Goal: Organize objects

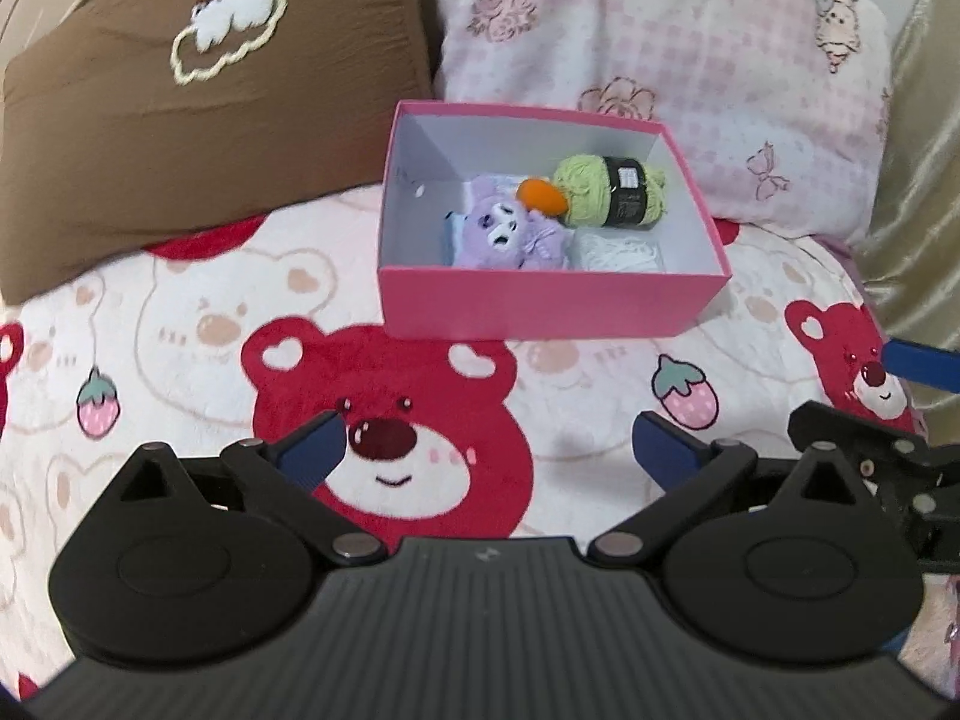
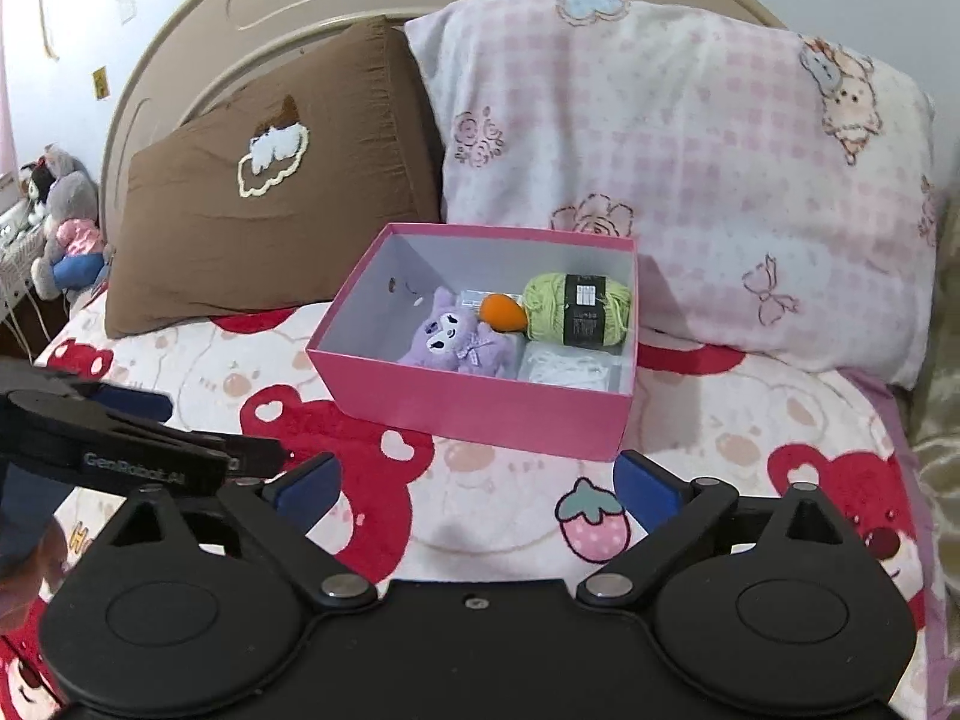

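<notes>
A pink box (image 1: 540,306) (image 2: 468,402) with a white inside sits on the bear-print blanket (image 1: 180,324) (image 2: 750,438) in front of the pillows. In it lie a purple plush toy (image 1: 510,234) (image 2: 456,342), an orange piece (image 1: 540,195) (image 2: 503,311), a green yarn ball (image 1: 606,192) (image 2: 579,309) with a black label, and a white bundle (image 1: 621,252) (image 2: 567,369). My left gripper (image 1: 489,450) is open over the blanket, short of the box, nothing between its blue pads. My right gripper (image 2: 477,486) is open too, just before the box's near wall. Each gripper shows at the edge of the other's view.
A brown pillow (image 1: 198,120) (image 2: 276,204) and a pink checked pillow (image 1: 660,60) (image 2: 690,168) lean on the beige headboard (image 2: 300,6) behind the box. Plush toys (image 2: 66,222) sit left of the bed. A shiny beige cover (image 1: 918,180) lies at the right.
</notes>
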